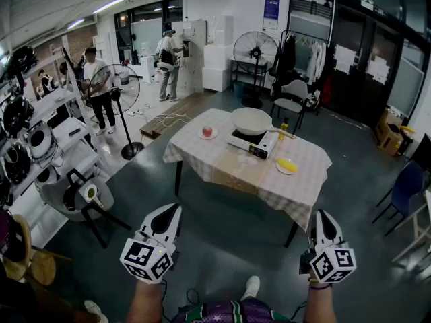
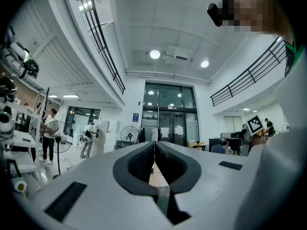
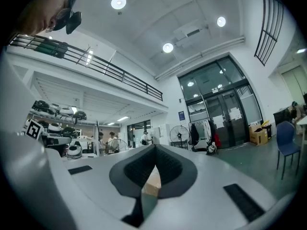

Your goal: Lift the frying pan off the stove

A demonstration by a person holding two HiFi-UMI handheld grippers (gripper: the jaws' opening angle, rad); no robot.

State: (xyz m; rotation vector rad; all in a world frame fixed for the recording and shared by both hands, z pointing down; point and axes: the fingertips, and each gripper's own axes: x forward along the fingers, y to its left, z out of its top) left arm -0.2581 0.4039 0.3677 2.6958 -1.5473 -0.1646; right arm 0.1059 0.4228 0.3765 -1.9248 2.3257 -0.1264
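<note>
We hold two claws, left claw [image 1: 176,208] and right claw [image 1: 322,214], each pressed together on nothing. Well ahead of both, one frying pan [image 1: 252,121] sits on one stove [image 1: 246,143] on one counter [image 1: 229,172], with two plates: left plate [image 1: 207,134], right plate [image 1: 287,166].

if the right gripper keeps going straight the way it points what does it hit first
Likely the near edge of the table, past bare floor; the right gripper is held level and shut. Depth and height are unclear.
</note>
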